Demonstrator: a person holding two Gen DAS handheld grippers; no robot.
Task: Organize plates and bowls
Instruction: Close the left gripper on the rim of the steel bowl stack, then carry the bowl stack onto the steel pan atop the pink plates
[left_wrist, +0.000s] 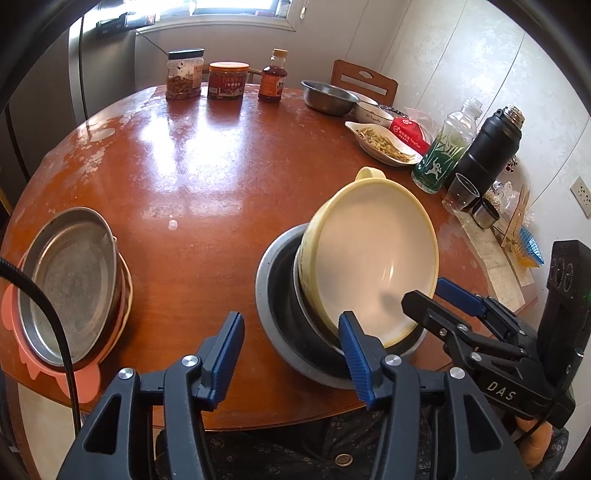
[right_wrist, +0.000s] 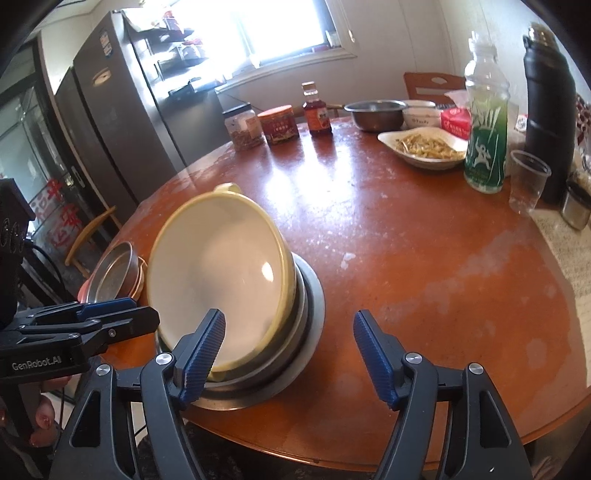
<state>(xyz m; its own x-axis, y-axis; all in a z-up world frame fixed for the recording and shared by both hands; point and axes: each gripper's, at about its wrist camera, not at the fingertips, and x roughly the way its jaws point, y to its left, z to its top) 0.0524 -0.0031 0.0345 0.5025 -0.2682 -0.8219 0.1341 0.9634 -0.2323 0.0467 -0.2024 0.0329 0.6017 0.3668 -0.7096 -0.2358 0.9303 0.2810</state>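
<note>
Landmark: steel bowl stack (left_wrist: 295, 354) at near table (left_wrist: 207, 177) edge.

- Yellow bowl (left_wrist: 373, 266) sits tilted in stack, not seated; judgement: nudge rim level so it nests flat.
- Plate pile (left_wrist: 70, 288) left of stack.
- Left gripper (left_wrist: 291, 332) spread, empty, beside stack.
- Right gripper (right_wrist: 290, 347) spread, empty, straddling stack's near rim.
- Writing: "DAS", "GenRobot.AI" on grippers.

A pale yellow bowl (left_wrist: 369, 266) with a small handle leans steeply tilted in the nested stack of a dark bowl (left_wrist: 295, 325) and a grey metal dish (left_wrist: 271, 295), lower right of centre. At lower left, a steel pan (left_wrist: 70, 284) sits on a pink plate (left_wrist: 22, 354).
</note>
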